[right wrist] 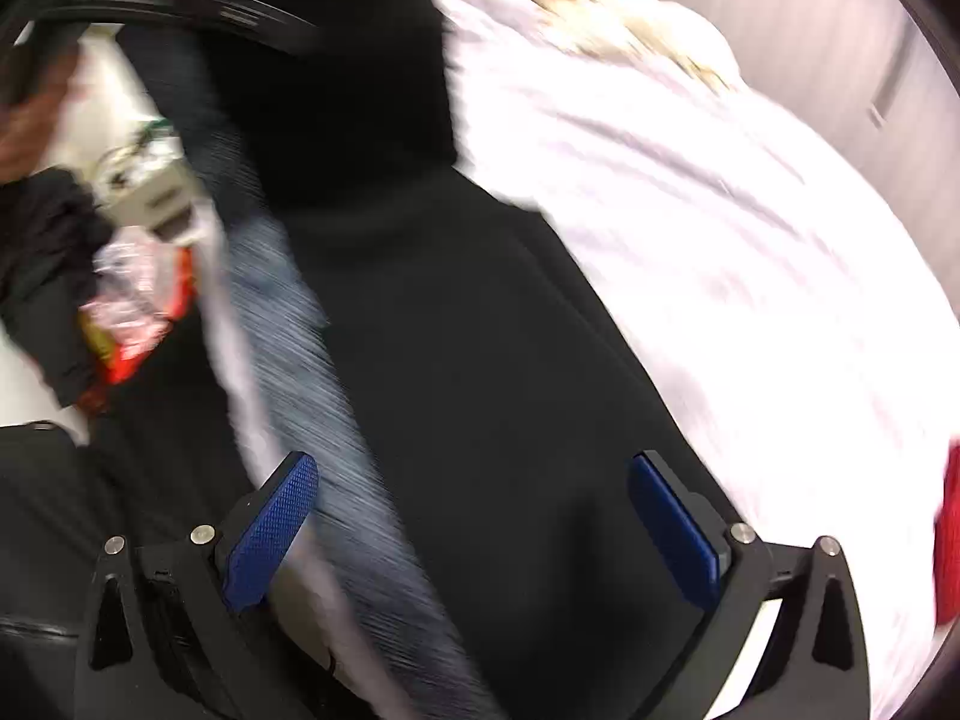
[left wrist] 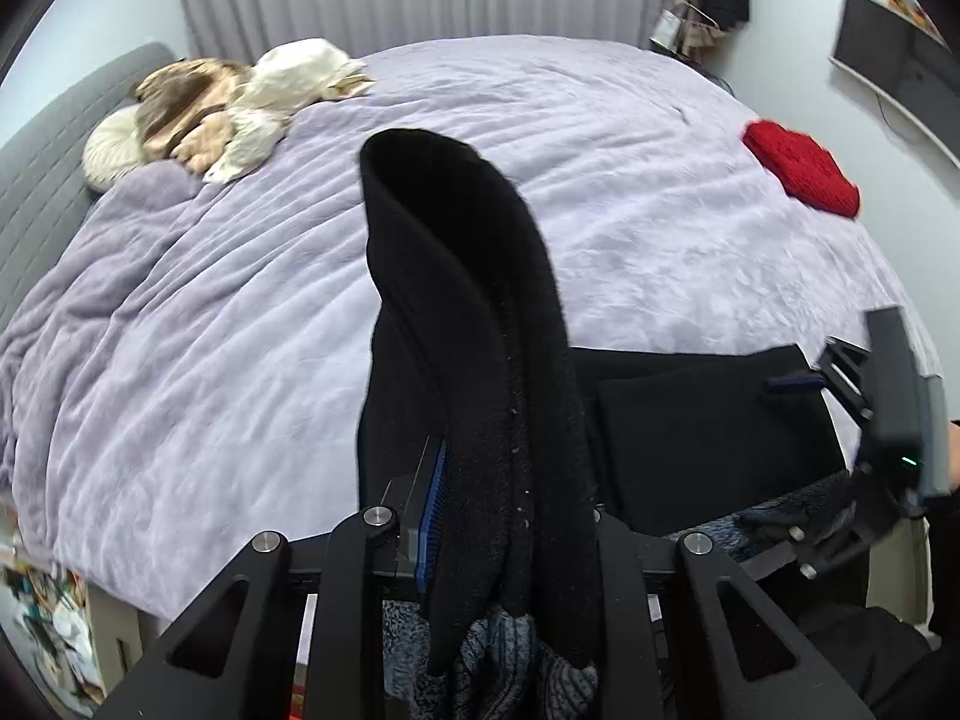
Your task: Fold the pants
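Black fleece pants (left wrist: pixel 708 420) lie at the near edge of a bed with a lilac blanket (left wrist: pixel 240 330). My left gripper (left wrist: pixel 510 516) is shut on a thick fold of the pants (left wrist: pixel 468 300), which stands up in front of the camera with grey lining showing below. My right gripper (right wrist: pixel 474 510) is open, its blue pads (right wrist: pixel 270 534) spread over the black pants (right wrist: pixel 480 360); that view is motion-blurred. The right gripper also shows in the left wrist view (left wrist: pixel 888 420) at the pants' right end.
A pile of cream and brown clothes (left wrist: pixel 228 108) lies at the bed's far left by a grey headboard (left wrist: pixel 42 144). A red knitted item (left wrist: pixel 804 168) lies at the far right. A monitor (left wrist: pixel 894 54) hangs on the right wall. Clutter (right wrist: pixel 138 276) sits beside the bed.
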The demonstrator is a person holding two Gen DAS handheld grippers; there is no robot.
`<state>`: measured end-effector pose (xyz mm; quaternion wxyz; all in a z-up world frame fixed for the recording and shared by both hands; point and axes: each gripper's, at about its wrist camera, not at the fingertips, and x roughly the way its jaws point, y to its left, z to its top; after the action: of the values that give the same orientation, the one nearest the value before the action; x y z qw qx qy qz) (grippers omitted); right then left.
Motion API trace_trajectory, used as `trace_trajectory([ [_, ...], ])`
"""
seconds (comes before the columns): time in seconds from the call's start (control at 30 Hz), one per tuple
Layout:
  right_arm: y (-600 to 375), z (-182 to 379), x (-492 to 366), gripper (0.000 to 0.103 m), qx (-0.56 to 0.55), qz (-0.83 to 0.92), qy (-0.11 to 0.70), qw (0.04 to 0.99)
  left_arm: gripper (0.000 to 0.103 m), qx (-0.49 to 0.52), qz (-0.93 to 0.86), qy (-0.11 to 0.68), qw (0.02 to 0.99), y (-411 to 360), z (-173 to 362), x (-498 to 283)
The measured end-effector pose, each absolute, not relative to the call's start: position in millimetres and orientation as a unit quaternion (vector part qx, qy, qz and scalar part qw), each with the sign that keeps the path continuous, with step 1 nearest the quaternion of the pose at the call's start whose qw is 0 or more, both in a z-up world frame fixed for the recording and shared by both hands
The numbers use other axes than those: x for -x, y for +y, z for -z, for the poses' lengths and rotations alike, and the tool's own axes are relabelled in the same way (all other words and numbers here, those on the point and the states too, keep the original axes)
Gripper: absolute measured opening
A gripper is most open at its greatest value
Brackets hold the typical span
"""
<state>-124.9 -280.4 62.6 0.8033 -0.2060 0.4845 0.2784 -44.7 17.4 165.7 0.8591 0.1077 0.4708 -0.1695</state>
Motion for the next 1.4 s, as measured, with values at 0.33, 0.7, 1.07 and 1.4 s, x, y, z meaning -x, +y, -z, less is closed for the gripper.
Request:
trace_trajectory([
  [0.33, -295, -62, 125, 0.103, 0.157, -0.246, 0.487, 0.823, 0.021, -0.101, 0.193, 0.487, 0.846, -24, -168, 41],
  [0.7, -339, -76, 156, 0.103, 0.135, -0.195, 0.474, 0.848, 0.019, -0.126, 0.286, 0.466, 0.828, -118, -219, 87],
  [1.07, -432, -83, 183, 0.103, 0.057, -0.16, 0.489, 0.856, 0.02, -0.189, 0.274, 0.559, 0.76, -223, -78, 74],
  [1.4, -451, -75, 196, 0.103, 0.013, -0.144, 0.477, 0.867, 0.067, -0.086, 0.368, 0.565, 0.733, -205, -133, 92],
])
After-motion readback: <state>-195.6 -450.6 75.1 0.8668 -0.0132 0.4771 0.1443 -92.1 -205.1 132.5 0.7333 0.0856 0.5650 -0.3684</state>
